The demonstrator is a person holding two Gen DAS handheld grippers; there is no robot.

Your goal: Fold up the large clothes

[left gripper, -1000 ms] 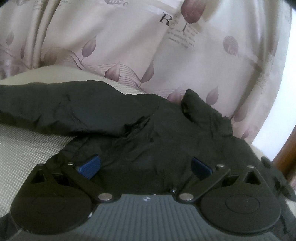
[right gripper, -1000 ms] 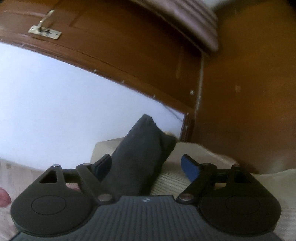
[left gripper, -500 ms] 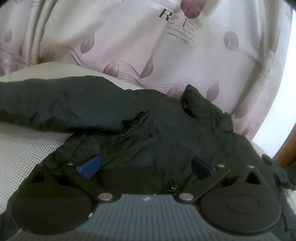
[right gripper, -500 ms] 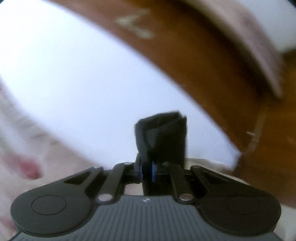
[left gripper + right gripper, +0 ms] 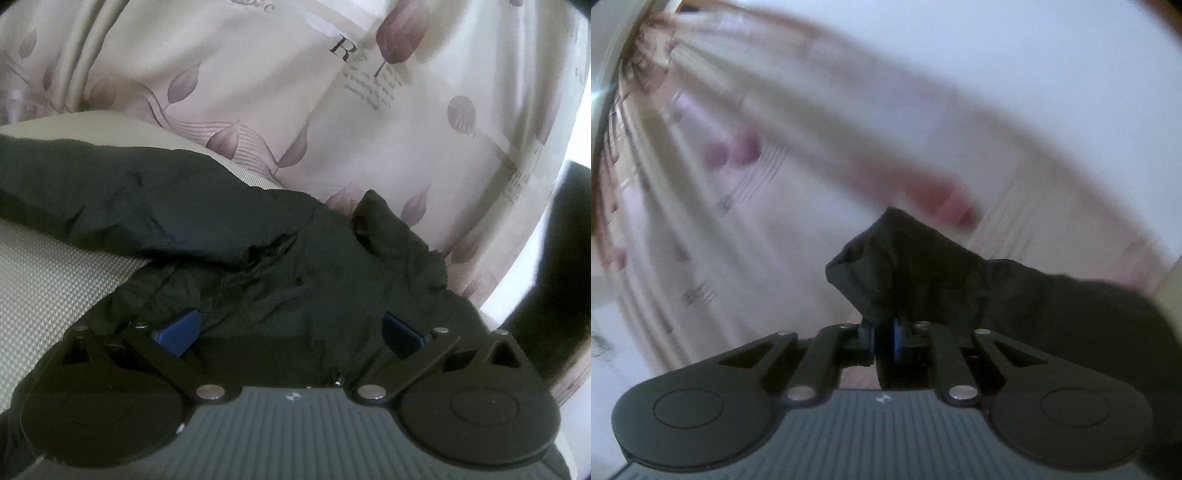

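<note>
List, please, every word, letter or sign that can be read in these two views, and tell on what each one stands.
"R": large dark letter printed on the leaf-patterned curtain, left wrist view.
Small grey lines of print below that letter: too small to read.
Cursive print at the curtain's top edge: cut off, unreadable.
Small white emblem on the left gripper body: a mark, no letters.
Right wrist view: curtain print blurred, unreadable.

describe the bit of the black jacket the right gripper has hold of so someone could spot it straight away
Against the pale leaf-print curtain, the black jacket trails in from the right. Its cuff end is pinched in the right gripper, the only part lifted into a peak.
</note>
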